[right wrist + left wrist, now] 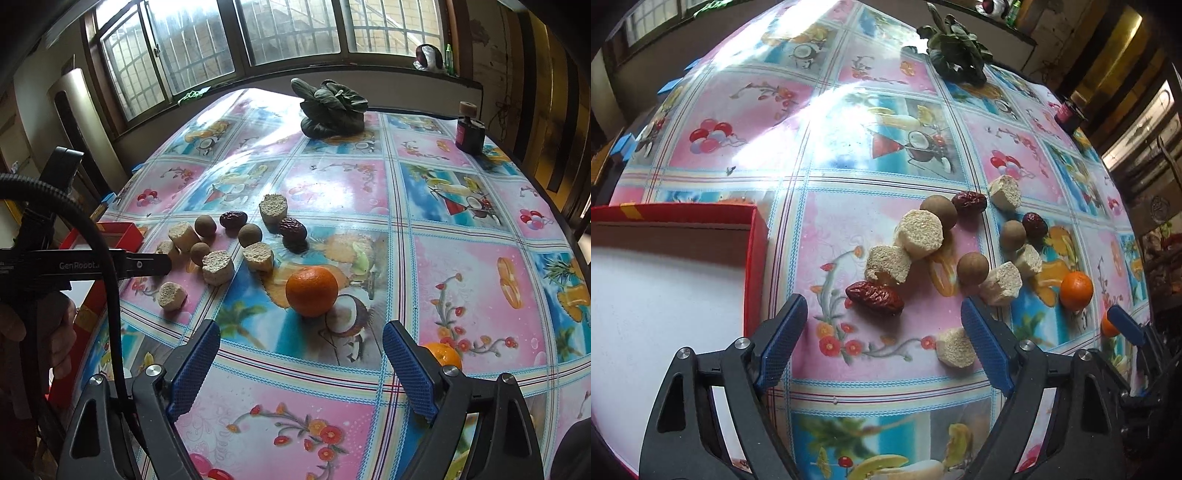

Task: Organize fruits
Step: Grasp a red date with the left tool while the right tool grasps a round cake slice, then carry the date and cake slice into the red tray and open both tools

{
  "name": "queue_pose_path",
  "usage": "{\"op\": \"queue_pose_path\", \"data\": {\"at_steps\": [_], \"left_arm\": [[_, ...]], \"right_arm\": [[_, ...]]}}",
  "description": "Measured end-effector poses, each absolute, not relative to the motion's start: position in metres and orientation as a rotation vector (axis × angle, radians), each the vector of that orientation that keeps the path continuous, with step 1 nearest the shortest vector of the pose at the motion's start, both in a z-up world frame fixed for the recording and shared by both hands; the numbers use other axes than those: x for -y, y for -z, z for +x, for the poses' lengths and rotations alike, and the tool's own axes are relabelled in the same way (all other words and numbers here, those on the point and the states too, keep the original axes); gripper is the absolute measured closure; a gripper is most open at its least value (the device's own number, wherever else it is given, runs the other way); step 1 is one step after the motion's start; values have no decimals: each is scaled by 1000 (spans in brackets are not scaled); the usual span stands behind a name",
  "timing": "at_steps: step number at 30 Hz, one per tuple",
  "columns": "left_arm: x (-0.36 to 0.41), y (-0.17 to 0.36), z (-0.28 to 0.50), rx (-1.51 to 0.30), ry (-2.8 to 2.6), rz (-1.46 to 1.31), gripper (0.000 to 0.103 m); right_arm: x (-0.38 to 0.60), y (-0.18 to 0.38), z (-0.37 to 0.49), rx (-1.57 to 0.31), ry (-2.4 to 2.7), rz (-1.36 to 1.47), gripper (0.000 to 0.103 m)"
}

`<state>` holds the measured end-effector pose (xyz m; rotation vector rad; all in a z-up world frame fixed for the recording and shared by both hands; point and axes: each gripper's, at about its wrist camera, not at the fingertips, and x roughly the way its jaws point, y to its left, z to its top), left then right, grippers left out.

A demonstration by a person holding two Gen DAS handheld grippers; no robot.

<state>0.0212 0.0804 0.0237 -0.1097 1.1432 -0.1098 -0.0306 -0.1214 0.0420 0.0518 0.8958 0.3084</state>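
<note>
A: What does the desk (472, 280) look like?

B: It wears a glossy plastic cloth, checked in pink and blue squares printed with flowers, balloons, coconuts and palm trees. Window light glares off the far half. Behind it runs a row of barred windows (288, 29) over a dark sill, and a tall pale appliance (79, 122) stands in the left corner of the room.

A: Anything on the desk apart from fruit?

B: A dark leafy vegetable (332, 109) at the far edge, a small dark jar (469, 131) with a pink label at the far right, and a red box (665, 280) with a white floor at the left edge.

A: And the fruit?

B: Scattered in a loose cluster mid-desk, to the right of the box. There are pale, crumbly cut chunks (923, 233), smooth brown round longans (972, 268) and wrinkled dark red dates (874, 297). One orange (311, 291), bright and dimpled, sits apart on the near right of the cluster. A second orange (443, 354) is half hidden behind the right tool's right finger.

A: The tools?

B: The left tool (884, 343) hangs spread wide with nothing between its blue pads (781, 339), above the desk just short of the nearest date. The right tool (301, 363) is likewise spread wide and holding nothing, with the first orange just ahead of the gap.
</note>
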Motion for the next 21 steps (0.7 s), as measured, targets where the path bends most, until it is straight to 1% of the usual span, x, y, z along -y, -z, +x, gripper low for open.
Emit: {"op": "queue_pose_path", "data": {"at_steps": [1, 3, 4, 5, 6, 8, 13, 21], "left_arm": [[-78, -22, 21, -1145, 123, -77, 31], [-76, -21, 19, -1129, 147, -53, 45], [-77, -21, 20, -1126, 139, -34, 52], [-78, -21, 20, -1114, 126, -15, 68], [-80, -20, 21, -1109, 124, -16, 71], [-84, -20, 20, -1105, 139, -33, 71], [-87, -24, 13, -1096, 124, -17, 71], [-104, -50, -10, -1044, 96, -13, 71]], "right_arm": [[122, -41, -30, -899, -314, 50, 21], [122, -40, -28, -908, -326, 45, 28], [121, -40, -27, -910, -330, 42, 36], [121, -39, -26, -913, -336, 42, 40], [120, -38, -25, -914, -343, 44, 41], [115, -38, -24, -913, -360, 41, 44], [95, -40, -23, -917, -457, 42, 45], [49, -35, -8, -942, -594, 32, 45]]}}
